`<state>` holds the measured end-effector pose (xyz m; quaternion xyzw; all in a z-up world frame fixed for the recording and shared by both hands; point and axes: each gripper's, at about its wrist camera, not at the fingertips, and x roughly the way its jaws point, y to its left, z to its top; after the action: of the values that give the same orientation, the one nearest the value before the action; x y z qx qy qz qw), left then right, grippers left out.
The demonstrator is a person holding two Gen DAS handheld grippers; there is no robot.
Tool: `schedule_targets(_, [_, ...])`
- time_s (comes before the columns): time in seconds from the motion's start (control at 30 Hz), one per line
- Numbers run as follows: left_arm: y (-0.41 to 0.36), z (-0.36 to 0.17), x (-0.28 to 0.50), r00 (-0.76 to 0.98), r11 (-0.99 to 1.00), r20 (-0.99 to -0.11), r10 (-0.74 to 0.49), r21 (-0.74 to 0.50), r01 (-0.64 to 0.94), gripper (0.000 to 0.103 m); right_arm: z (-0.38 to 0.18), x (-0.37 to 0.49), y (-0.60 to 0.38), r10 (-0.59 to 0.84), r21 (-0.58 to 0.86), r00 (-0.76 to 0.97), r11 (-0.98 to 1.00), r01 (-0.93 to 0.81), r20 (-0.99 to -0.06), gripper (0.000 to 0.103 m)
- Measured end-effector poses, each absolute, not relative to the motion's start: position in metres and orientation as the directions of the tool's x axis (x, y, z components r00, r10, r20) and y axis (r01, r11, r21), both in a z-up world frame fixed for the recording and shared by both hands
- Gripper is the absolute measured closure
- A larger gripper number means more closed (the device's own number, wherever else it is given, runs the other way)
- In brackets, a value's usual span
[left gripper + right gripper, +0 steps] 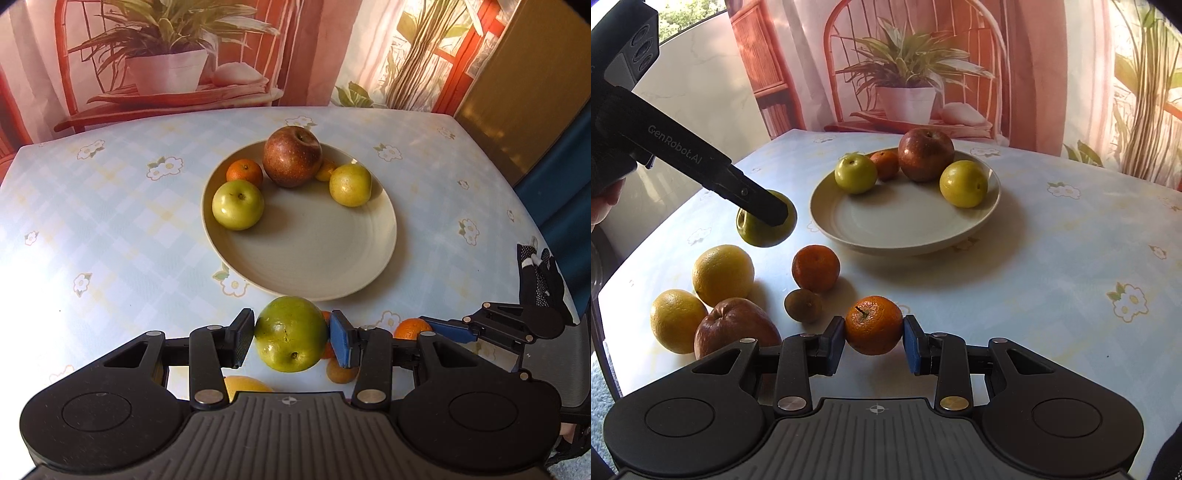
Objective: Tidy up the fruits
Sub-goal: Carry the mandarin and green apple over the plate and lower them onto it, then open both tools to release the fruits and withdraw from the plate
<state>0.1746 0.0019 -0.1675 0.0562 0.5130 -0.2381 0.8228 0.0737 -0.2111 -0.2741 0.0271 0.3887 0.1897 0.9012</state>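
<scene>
My left gripper is clamped on a green apple, one pad pressed to each side, and the fruit hangs clear of the table just short of the near rim of the cream plate. My right gripper is clamped on a small orange in the same way, low over the cloth.

On the plate sit a big red apple at the far side, a small orange one tucked to its left, and two yellow-green apples (one at the left, one at the right).

On the table near and left of the plate lie two yellow citrus, another red apple, a loose orange and a small brownish fruit, bunched close together.
</scene>
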Motion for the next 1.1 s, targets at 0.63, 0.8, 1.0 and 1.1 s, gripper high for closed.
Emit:
schedule_targets(0.63, [-0.016, -0.194, 0.227, 0.441, 0.913, -0.848, -0.293, -0.111, 0.393, 0.056, -0.254, 0.174, -0.225, 0.243, 0.066, 0.68, 0.959, -0.275, -0.691, 0.072])
schedule_targets(0.8, [-0.023, -0.2, 0.226, 0.453, 0.901, -0.847, -0.278, -0.066, 0.429, 0.056, -0.263, 0.185, -0.218, 0.23, 0.054, 0.659, 0.959, -0.277, -0.716, 0.072])
schedule_targets(1.0, [-0.025, -0.205, 0.226, 0.464, 0.897, -0.844, -0.27, -0.047, 0.439, 0.056, -0.27, 0.195, -0.207, 0.196, -0.005, 0.65, 0.956, -0.294, -0.734, 0.072])
schedule_targets(1.1, [-0.024, -0.205, 0.224, 0.468, 0.896, -0.841, -0.273, -0.046, 0.441, 0.056, -0.272, 0.197, -0.206, 0.19, -0.008, 0.65, 0.957, -0.289, -0.735, 0.072])
